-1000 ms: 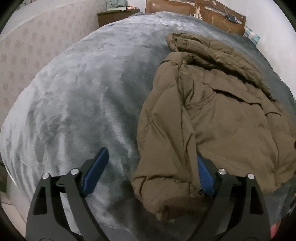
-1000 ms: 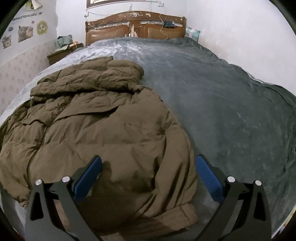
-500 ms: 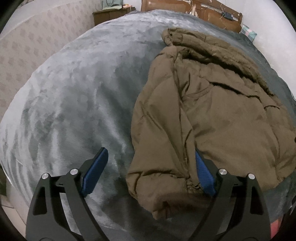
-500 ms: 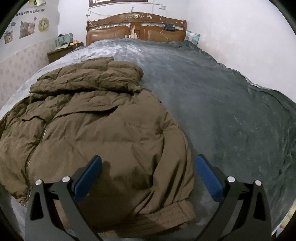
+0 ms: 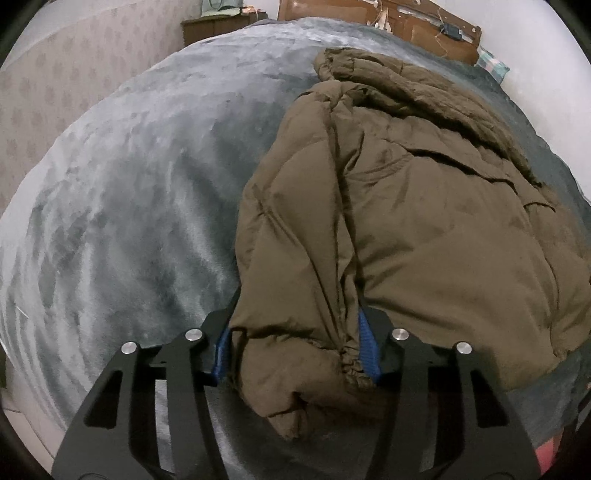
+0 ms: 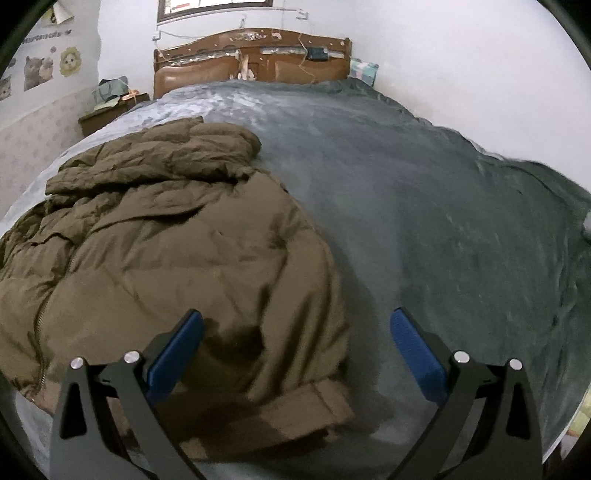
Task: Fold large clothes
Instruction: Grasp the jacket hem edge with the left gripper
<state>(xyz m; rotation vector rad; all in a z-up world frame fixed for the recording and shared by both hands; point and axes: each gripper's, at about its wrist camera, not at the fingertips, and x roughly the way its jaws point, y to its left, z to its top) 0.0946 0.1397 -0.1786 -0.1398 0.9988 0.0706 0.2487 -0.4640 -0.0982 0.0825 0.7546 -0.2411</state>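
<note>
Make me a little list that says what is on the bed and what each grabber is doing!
garment: brown puffy padded jacket, lying spread and rumpled
surface: grey plush blanket covering the bed
left gripper: blue pads closed on the jacket's sleeve cuff
right gripper: jaws wide open, above the jacket's ribbed hem, holding nothing
zipper: visible along the jacket's front
background: brown wooden headboard, small bedside cabinet
fold progress: no neat fold visible yet

no readable text, wall sticker (image 6: 46, 35) lettering too blurred
</note>
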